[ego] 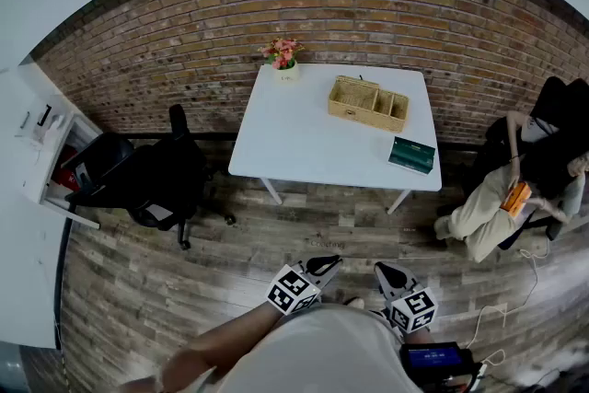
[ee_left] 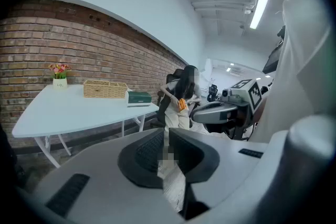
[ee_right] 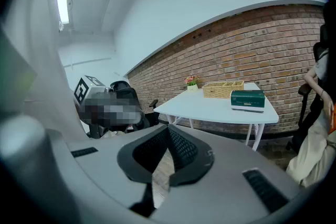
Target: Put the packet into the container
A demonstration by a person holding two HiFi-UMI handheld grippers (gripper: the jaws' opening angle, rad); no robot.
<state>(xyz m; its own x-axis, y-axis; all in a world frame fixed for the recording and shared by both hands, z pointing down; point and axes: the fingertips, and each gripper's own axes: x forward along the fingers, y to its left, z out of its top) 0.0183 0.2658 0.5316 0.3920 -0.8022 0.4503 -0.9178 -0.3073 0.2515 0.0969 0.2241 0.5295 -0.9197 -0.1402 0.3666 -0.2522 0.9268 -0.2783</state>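
A dark green packet point(ego: 411, 155) lies flat near the right front corner of the white table point(ego: 304, 143). Behind it stands a woven wicker container point(ego: 368, 103) with compartments. Both grippers are held low, close to my body and well short of the table. The left gripper point(ego: 324, 265) and right gripper point(ego: 386, 273) are shut with nothing in them. The left gripper view shows its shut jaws point(ee_left: 166, 152), the container point(ee_left: 105, 88) and the packet point(ee_left: 139, 97) far off. In the right gripper view the jaws point(ee_right: 167, 136) meet, with the packet point(ee_right: 247, 98) and the container point(ee_right: 223, 89) beyond.
A small pot of pink flowers point(ego: 283, 58) stands at the table's back edge. A black office chair point(ego: 156, 175) sits left of the table, and a white cabinet point(ego: 37, 161) beyond it. A seated person point(ego: 515, 189) is at the right. Wood floor lies between me and the table.
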